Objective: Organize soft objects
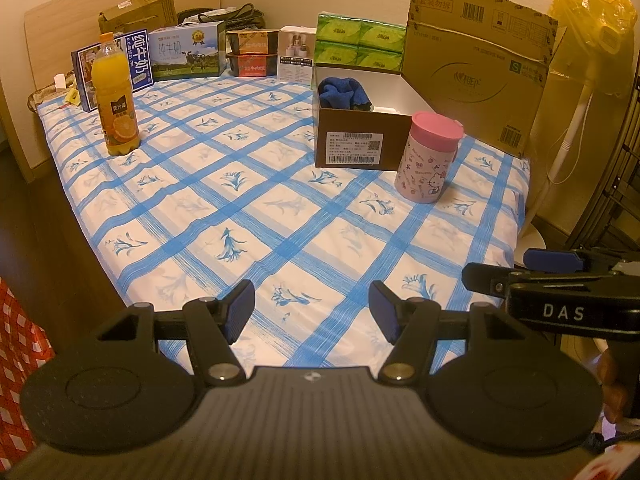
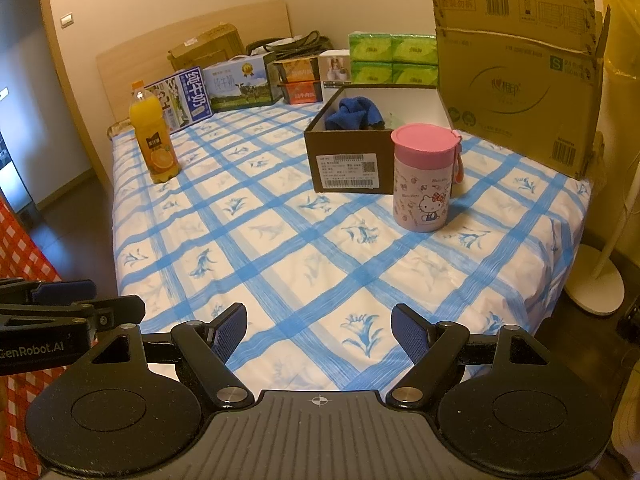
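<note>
The left claw (image 1: 312, 312) was held level with its fingers spread wide and nothing between them. The right claw (image 2: 319, 334) hovered just beside it, equally agape and empty.

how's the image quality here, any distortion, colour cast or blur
Left wrist view: strong fisheye bending, dark corners, warm yellow cast; the orange juice bottle and blue cloth stay sharp. Right wrist view: same curvature and cast, soft shadow beside the Hello Kitty cup, no glare.
</note>
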`<state>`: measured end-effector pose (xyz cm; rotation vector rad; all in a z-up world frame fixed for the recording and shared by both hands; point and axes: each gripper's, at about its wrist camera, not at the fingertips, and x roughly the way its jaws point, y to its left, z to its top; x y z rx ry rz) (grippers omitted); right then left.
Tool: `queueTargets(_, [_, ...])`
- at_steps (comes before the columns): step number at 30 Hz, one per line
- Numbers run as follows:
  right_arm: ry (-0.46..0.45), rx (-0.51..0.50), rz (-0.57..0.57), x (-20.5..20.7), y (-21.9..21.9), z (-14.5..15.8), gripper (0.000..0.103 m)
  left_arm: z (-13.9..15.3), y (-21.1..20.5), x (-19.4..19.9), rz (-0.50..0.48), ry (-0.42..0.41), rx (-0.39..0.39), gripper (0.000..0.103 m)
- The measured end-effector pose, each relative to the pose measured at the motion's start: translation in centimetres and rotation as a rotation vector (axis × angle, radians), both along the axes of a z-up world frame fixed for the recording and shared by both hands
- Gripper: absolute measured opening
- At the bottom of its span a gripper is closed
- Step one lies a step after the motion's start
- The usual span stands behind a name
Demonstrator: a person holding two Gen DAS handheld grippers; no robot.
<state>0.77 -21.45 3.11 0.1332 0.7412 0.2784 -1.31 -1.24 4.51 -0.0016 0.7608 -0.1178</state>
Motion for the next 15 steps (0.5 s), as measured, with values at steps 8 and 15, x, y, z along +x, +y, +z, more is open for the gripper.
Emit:
queueTargets(8, [0.001,0.0,-0.001,0.02,-0.01,-0.05,0.079,-0.12,-0.04,0.07,-0.001,0.002,-0.001,0.061])
queueTargets(15, [0.003,0.0,0.0,0.02,-0.02,-0.3,0.079,-0.16,-0.09,0.11,-0.001,0.002,-0.001,0.061])
